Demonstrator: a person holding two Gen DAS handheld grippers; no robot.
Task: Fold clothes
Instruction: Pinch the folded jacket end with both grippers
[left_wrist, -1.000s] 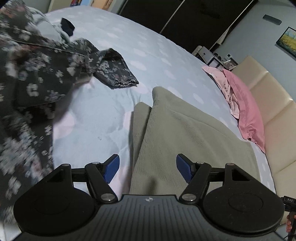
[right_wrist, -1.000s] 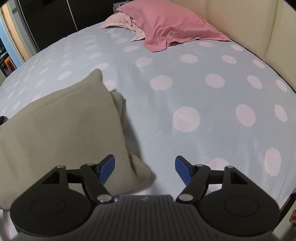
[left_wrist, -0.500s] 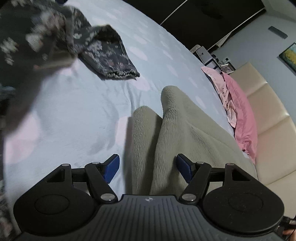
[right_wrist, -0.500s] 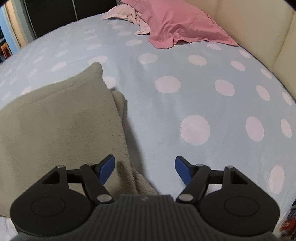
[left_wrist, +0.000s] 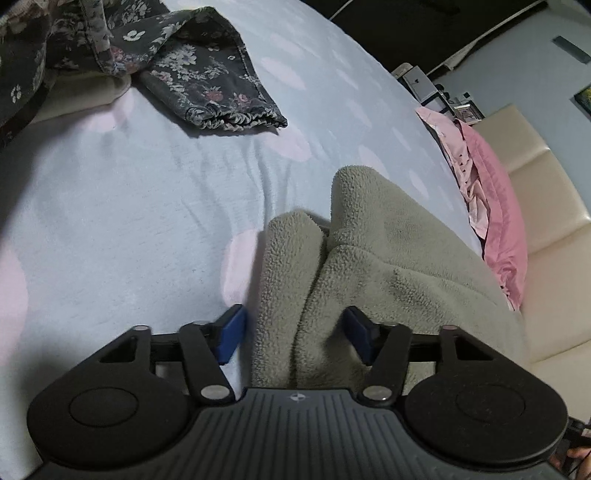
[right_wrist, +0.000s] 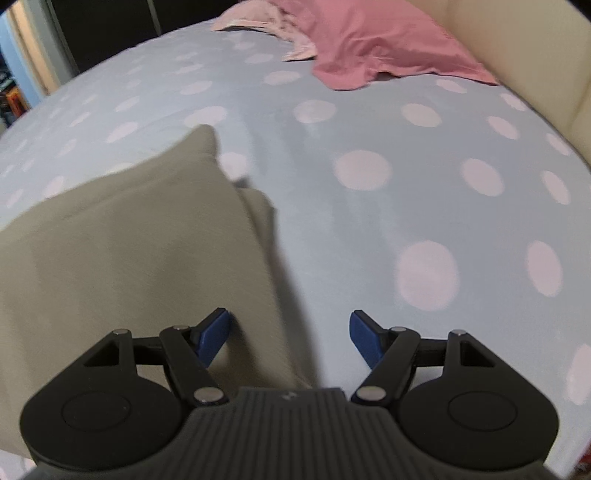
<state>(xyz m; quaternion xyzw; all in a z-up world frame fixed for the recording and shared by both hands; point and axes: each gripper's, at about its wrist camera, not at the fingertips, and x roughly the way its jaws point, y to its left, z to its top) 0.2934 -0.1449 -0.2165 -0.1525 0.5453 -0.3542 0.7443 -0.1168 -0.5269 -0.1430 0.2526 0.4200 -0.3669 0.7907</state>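
Note:
A folded olive-green fleece garment (left_wrist: 388, 258) lies on the blue polka-dot bed sheet (left_wrist: 129, 221). My left gripper (left_wrist: 293, 338) is open, low over the garment's left edge, with the layered folds between its blue pads. The same garment shows in the right wrist view (right_wrist: 129, 240). My right gripper (right_wrist: 290, 338) is open over the garment's right edge, its left pad above the fleece and its right pad above the bare sheet (right_wrist: 406, 203).
A dark floral garment (left_wrist: 177, 70) lies crumpled at the far left of the bed. Pink pillows (left_wrist: 495, 206) rest by the cream padded headboard (left_wrist: 546, 229); they also show in the right wrist view (right_wrist: 388, 48). Dark wardrobes stand beyond the bed.
Both grippers have come down and closer to the green garment's two side edges. The left view has swung off the floral garment. Both stay open.

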